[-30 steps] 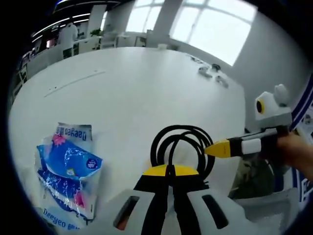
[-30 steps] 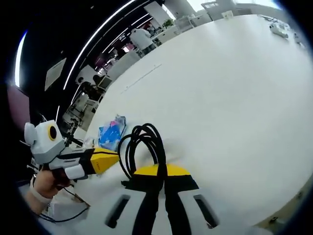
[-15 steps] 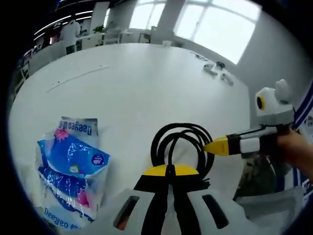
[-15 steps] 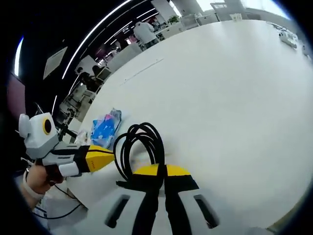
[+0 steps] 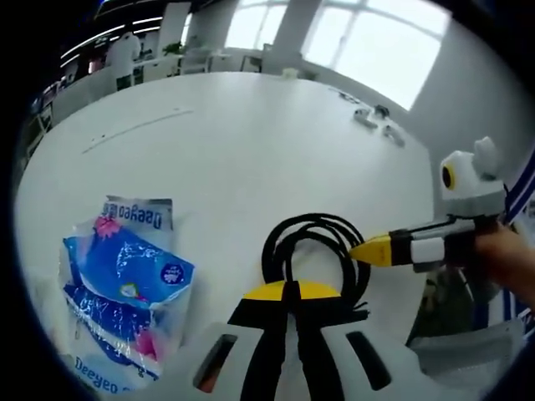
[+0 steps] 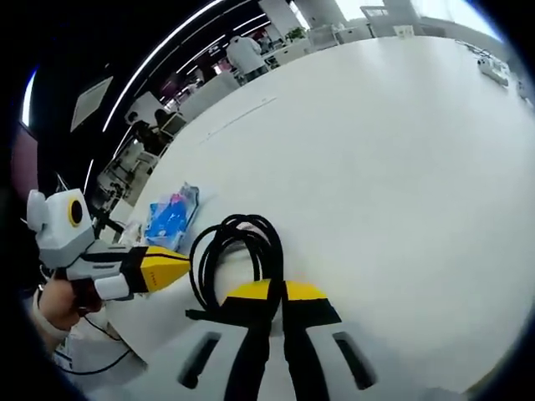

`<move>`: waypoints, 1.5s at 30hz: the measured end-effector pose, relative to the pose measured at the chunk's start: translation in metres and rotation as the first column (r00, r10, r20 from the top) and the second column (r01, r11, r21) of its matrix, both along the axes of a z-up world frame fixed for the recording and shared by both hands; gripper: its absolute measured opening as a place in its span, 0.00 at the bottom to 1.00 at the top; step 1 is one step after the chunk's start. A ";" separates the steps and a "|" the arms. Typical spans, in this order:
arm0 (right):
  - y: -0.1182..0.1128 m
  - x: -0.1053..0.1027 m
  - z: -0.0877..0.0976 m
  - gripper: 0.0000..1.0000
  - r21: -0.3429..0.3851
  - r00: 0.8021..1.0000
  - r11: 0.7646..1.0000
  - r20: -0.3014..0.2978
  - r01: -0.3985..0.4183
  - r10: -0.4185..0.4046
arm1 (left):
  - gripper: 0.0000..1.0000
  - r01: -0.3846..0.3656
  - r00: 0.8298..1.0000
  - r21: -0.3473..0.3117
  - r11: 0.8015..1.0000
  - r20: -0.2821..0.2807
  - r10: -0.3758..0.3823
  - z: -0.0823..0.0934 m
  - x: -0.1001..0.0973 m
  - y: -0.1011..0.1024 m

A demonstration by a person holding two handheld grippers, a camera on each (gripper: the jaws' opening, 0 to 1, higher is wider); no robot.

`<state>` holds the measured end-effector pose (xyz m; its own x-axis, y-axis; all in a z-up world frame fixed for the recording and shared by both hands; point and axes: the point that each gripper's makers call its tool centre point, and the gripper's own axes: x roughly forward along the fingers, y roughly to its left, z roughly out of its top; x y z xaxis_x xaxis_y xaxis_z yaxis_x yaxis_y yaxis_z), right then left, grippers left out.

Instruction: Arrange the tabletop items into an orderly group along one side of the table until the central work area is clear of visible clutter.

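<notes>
While both tools crowd in on the same black cable coil, the rest of the white table lies mostly bare. At the near left in the left gripper view sits a blue tissue pack, flat on the tabletop close to the near edge and apart from the coil. Just right of it, the left gripper has its jaws pressed together with the near end of the coil pinched between them; the loops fan out beyond the yellow tips. Farther right, the right gripper comes in with its yellow nose touching or just beside the coil's right-hand edge, a hand behind it. Far off near the right edge lie a few small grey items, too small to name.

In the right gripper view the tissue pack shows at far left, then the left gripper pointing at the coil, then the right gripper, whose jaws are also closed, with a strand of the coil running down into them.

The risk, as I judge it, is the shared hold. If the two hands pull apart or move at different speeds, the loops could spring open and sprawl across the centre, or a strand could slip from one jaw. Dragging the cable toward the near edge could also nudge the light tissue pack off the table.
</notes>
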<state>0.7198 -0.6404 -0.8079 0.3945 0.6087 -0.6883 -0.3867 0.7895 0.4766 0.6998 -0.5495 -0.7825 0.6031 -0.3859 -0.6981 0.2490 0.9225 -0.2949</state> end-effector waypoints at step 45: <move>-0.008 0.011 0.021 0.79 -0.067 0.990 0.997 0.141 0.041 -0.031 | 0.66 -0.006 0.986 0.018 1.000 0.167 0.003 0.025 0.010 0.007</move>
